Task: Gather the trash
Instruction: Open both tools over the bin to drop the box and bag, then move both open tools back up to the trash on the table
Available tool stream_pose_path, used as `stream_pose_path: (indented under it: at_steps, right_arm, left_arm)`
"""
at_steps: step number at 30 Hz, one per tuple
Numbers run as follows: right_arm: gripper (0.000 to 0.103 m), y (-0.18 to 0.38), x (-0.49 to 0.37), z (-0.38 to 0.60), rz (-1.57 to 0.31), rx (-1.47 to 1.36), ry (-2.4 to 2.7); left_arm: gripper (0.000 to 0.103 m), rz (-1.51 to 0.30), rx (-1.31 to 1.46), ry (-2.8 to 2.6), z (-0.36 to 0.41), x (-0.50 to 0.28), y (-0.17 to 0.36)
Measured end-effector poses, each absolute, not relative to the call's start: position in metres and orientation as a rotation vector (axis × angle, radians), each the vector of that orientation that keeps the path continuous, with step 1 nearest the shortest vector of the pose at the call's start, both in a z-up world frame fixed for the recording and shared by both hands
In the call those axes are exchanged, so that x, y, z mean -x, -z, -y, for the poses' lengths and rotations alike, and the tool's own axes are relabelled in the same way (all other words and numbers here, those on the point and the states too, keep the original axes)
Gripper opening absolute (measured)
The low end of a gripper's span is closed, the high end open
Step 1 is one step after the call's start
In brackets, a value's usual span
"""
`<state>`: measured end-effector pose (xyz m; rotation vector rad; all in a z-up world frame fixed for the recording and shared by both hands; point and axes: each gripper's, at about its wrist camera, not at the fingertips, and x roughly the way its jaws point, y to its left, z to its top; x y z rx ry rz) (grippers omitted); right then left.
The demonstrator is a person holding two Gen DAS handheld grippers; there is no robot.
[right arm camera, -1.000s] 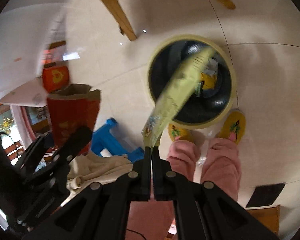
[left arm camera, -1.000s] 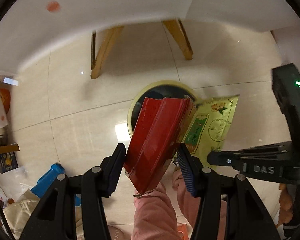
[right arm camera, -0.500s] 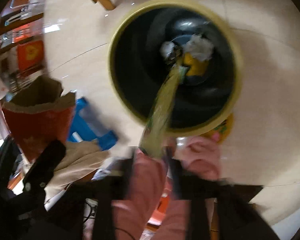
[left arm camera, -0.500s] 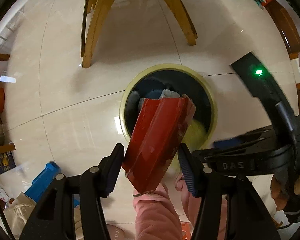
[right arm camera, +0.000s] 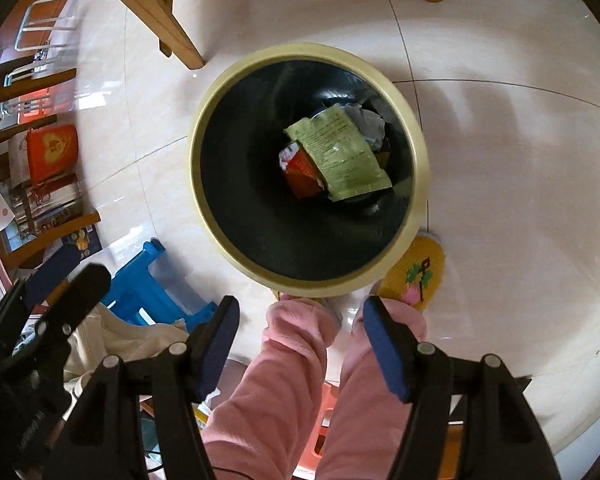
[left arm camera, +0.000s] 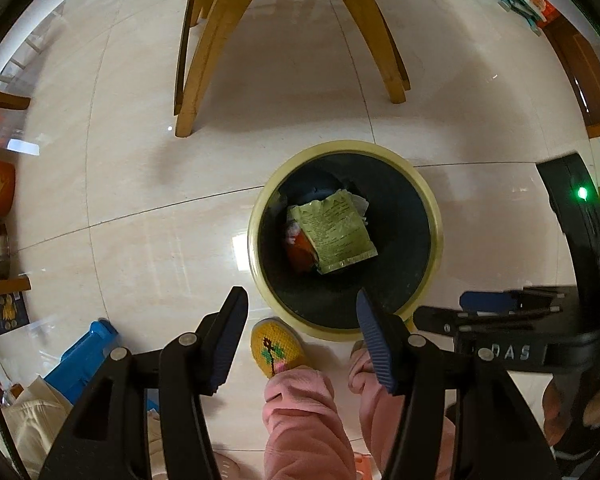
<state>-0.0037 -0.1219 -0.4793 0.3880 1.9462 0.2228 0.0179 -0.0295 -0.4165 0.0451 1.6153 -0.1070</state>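
Green packet (left arm camera: pixel 334 232) in bin (left arm camera: pixel 430 204), slipper (left arm camera: pixel 276 346) beside

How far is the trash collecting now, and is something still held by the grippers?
Done: the green wrapper and the red packet lie inside the trash bin, on top of other waste. In hand: nothing; the left gripper and the right gripper are both open and empty above the bin. Left: these views show no other loose trash on the floor, so whether more remains elsewhere cannot be told.
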Motion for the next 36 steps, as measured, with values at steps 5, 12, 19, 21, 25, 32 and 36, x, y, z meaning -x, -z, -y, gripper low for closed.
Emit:
stream_pose_path:
  at_steps: [5,12,19,21,25,32,36]
  right_arm:
    - [0.065,0.476,0.007,0.121,-1.930,-0.384,-0.223]
    - [0.065,0.447,0.008,0.117,-1.862,-0.387,-0.212]
    - [0.065,0.362,-0.006,0.115,-1.658,-0.322,-0.154]
    - [0.065,0.339,-0.008,0.113,-1.614,-0.305,-0.146]
    - [0.065,0.290,-0.010,0.111,-1.547,-0.313,-0.127]
    - [0.065,0.208,-0.004,0.105,-1.450,-0.355,-0.115]
    - [0.065,0.164,-0.002,0.101,-1.382,-0.356,-0.101]
  left_arm:
    - [0.055,-1.608,-0.032,0.094,0.026,-0.017,0.411]
    - [0.055,-1.600,-0.025,0.088,0.021,-0.011,0.386]
    - [0.055,-1.543,-0.013,0.105,0.020,-0.011,0.325]
    - [0.055,-1.525,-0.010,0.112,0.019,-0.012,0.307]
    - [0.055,-1.481,-0.003,0.137,0.016,-0.016,0.260]
    - [0.055,-1.390,-0.007,0.192,0.003,-0.024,0.175]
    - [0.055,-1.325,-0.013,0.224,-0.006,-0.029,0.131]
